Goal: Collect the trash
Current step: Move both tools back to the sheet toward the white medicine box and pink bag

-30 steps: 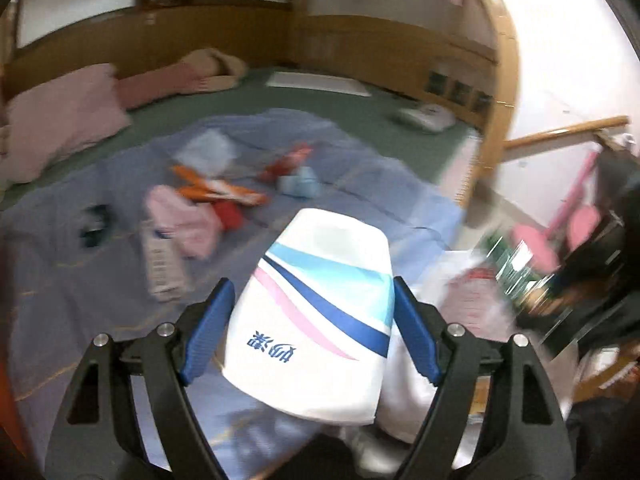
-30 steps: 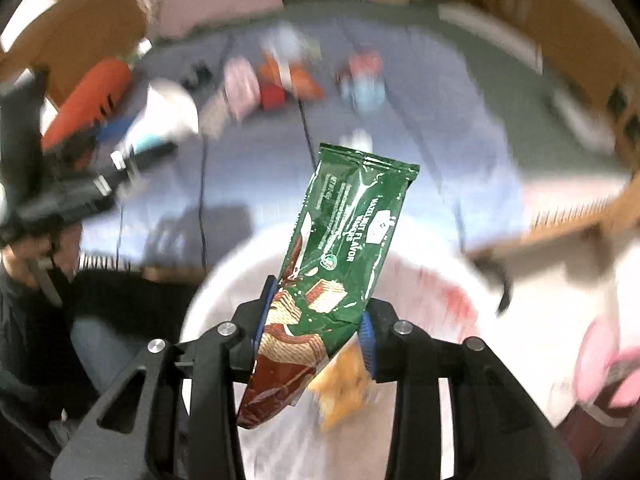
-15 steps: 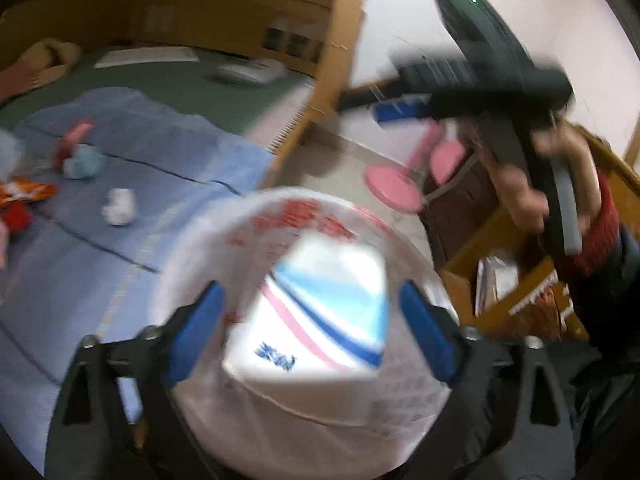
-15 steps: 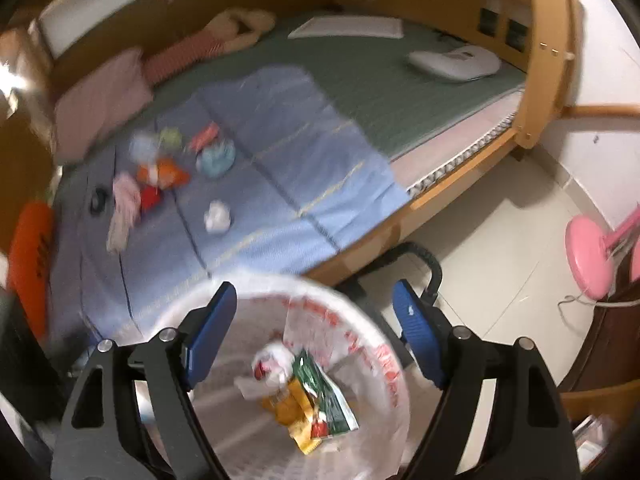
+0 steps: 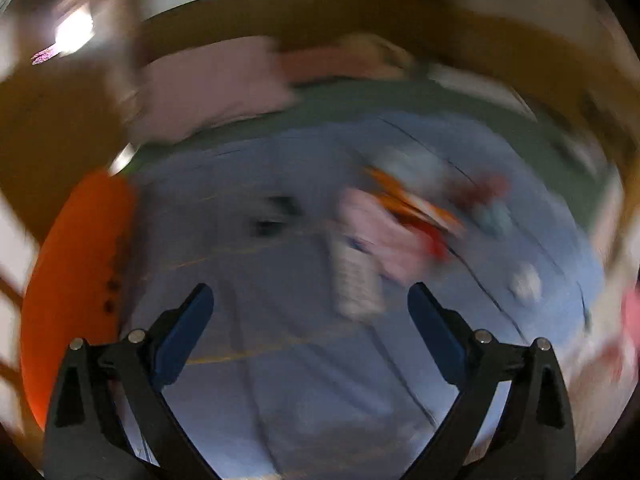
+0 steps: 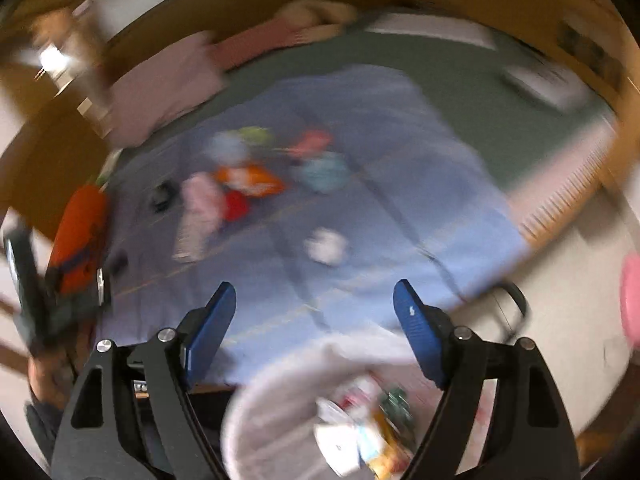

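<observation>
Trash [image 6: 240, 184] lies clustered mid-frame on the blue blanket [image 6: 400, 152]; some already sits in the bin [image 6: 280, 420] at the bottom. I have my left gripper [image 5: 310, 316] and right gripper [image 6: 314, 312] both spread wide, holding nothing. I'd steady each one over a single piece before closing.

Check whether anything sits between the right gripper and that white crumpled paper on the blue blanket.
Nothing visible does. The right gripper is open, with only bare blue blanket between it and the crumpled paper.
</observation>
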Demonstrator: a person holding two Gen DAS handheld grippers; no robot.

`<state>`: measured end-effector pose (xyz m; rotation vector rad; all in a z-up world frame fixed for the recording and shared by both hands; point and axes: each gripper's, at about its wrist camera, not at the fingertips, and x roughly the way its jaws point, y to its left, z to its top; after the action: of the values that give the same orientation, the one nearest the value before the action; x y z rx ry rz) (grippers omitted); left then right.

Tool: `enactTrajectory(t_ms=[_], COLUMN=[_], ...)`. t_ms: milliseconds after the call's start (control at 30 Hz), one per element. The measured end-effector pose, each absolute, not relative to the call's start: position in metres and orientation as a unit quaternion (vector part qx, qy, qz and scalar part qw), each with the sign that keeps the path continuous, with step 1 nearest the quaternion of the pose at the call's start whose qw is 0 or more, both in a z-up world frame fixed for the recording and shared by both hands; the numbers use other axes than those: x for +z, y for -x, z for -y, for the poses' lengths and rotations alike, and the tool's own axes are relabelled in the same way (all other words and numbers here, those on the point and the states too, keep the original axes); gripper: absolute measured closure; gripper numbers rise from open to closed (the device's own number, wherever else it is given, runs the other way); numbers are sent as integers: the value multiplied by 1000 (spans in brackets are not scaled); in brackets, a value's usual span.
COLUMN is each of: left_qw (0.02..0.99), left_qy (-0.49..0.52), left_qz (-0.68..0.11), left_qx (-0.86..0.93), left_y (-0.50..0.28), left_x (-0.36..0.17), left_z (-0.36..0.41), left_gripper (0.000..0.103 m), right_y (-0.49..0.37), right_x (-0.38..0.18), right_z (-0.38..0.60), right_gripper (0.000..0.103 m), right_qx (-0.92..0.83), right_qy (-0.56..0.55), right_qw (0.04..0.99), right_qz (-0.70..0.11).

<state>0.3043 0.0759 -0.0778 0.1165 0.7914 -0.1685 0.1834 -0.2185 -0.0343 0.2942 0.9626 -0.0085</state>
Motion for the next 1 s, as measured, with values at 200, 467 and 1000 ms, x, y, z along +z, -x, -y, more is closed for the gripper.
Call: enactTrajectory(t_ms=[200, 467, 1000], left_qw=[888, 858, 846], left_qy=[67, 205, 222], left_qz=[-452, -461, -476], left_qx=[42, 95, 95], left_y=[-336, -332, -331], left_x=[-124, -133, -136], left_z=[-190, -270, -273], left_gripper=[6, 5, 5], right_y=[-301, -393, -351], right_x=[-92, -196, -133], right_z=[96, 45, 11], right_gripper=[24, 30, 43], right_qx=[99, 17, 150], right_qy=[-105, -73, -33], right_qw=[847, 806, 846], right_qz=[-512, -588, -510])
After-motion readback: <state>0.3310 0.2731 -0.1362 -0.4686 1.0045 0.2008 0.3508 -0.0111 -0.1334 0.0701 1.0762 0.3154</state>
